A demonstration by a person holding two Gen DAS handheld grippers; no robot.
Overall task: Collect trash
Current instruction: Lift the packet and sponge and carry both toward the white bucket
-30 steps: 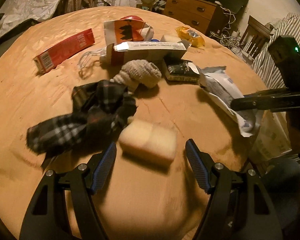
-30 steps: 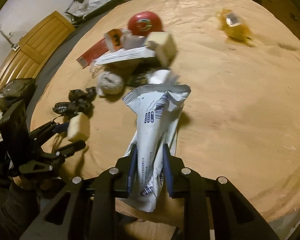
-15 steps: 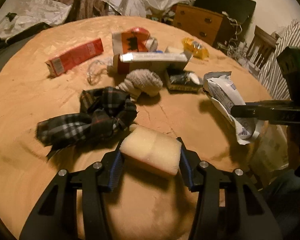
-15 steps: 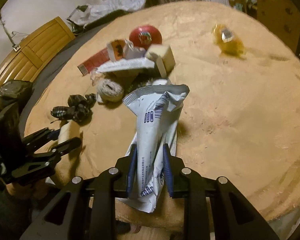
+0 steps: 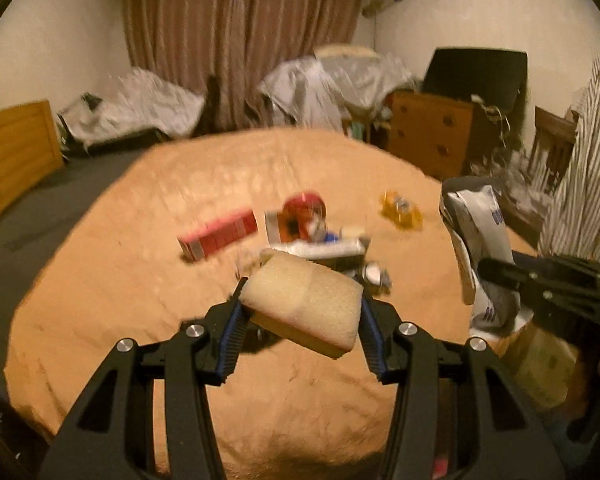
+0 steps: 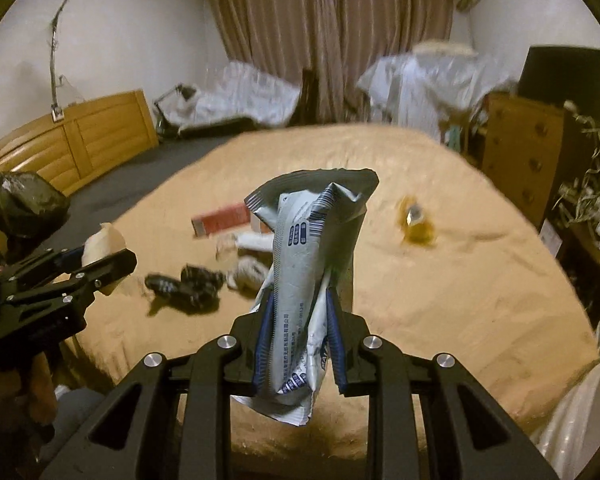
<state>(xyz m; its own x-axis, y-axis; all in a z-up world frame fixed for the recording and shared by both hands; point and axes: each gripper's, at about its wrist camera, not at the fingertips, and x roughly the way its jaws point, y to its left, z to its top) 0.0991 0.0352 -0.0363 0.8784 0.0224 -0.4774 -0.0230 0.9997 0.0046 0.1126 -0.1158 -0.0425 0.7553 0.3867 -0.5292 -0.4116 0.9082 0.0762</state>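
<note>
Above the bed, left to right: both grippers were off the orange bedspread (image 5: 120, 280), each with one piece of trash.
Left gripper (image 5: 300, 320): clamped on a pale foam sponge (image 5: 304, 304) — blue pads against its two short sides, the block tilted and clear of the cover.
Middle of the bed: a red carton (image 5: 218, 238), a red round object (image 5: 304, 204), a long white box (image 5: 320, 249), a dark plaid cloth (image 6: 188, 288) and a yellow wrapper (image 5: 400, 210) lay loose, blurred.
Right gripper (image 6: 298, 344): jaws drawn together on a grey-white snack wrapper (image 6: 312, 240), which stood up from between the pads with its torn top open.
Step in hand, by my reading: carrying both pieces away to a bin or bag; none could be picked out with certainty in either view.
Doing it well: hold both grips firm — the foam could spring out if the squeeze eased, and the slick wrapper could slide. Keep the two loads apart, and release only once each is over the receptacle.
Left to do: most of the clutter.
</note>
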